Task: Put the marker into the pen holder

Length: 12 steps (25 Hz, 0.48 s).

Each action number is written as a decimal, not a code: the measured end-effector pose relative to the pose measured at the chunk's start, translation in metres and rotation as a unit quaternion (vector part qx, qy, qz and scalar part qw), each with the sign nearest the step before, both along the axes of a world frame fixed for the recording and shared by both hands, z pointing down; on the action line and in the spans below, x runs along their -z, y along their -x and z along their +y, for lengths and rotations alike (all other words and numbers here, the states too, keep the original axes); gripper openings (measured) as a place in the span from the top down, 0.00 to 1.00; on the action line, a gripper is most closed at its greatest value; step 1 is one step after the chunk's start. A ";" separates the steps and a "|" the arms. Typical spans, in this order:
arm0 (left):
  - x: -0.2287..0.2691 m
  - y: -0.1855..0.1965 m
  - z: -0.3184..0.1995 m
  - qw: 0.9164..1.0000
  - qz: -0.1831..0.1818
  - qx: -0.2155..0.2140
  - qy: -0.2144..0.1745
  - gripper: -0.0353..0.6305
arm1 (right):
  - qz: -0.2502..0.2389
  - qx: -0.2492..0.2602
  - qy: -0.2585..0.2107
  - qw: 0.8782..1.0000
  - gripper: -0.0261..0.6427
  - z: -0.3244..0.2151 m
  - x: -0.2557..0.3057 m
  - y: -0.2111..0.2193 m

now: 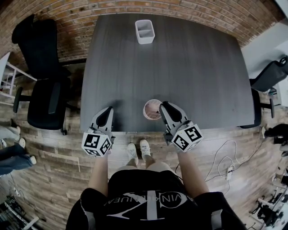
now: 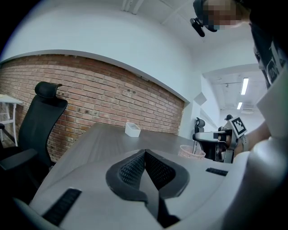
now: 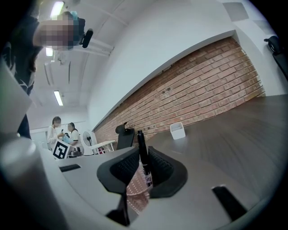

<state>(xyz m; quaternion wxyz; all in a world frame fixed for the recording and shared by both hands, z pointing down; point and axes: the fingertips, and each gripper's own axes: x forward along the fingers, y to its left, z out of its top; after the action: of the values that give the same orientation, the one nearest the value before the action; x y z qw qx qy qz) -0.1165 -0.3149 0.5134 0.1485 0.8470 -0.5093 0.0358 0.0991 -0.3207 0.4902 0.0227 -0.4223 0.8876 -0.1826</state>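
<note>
The surface point(image 1: 189, 67) is lying mostly bare between the box point(image 1: 145, 31) at its far edge and the cup point(image 1: 151, 109) at its near edge. The right hand-held gripper point(image 1: 165, 107) is clamping the marker point(image 3: 142, 155) upright at the cup. The left hand-held gripper point(image 2: 145, 155) is hanging closed and empty.

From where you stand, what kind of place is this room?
Most likely an office or meeting room. There is a long dark table, black office chairs stand at its sides, and a brick wall runs along its far end.
</note>
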 end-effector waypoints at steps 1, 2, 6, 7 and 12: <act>0.000 0.000 0.000 1.000 0.000 0.000 0.000 0.92 | 0.000 -0.001 0.000 1.000 0.89 0.001 0.000 -0.001; -0.001 -0.001 0.001 1.000 0.000 -0.001 0.000 0.92 | 0.000 -0.003 0.001 1.000 0.89 0.001 -0.001 -0.003; -0.002 -0.001 0.002 1.000 0.001 -0.001 0.002 0.92 | -0.001 -0.008 0.006 1.000 0.88 0.004 -0.004 -0.007; -0.002 -0.002 0.003 1.000 0.001 -0.002 0.003 0.92 | -0.002 -0.010 0.007 1.000 0.88 0.005 -0.005 -0.008; -0.005 -0.003 0.004 1.000 0.002 -0.003 0.006 0.92 | -0.001 -0.011 0.012 1.000 0.88 0.009 -0.008 -0.009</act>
<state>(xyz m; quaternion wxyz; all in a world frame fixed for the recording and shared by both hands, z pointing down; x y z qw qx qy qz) -0.1138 -0.3106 0.5180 0.1543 0.8478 -0.5060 0.0371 0.1079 -0.3120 0.4979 0.0207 -0.4318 0.8808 -0.1931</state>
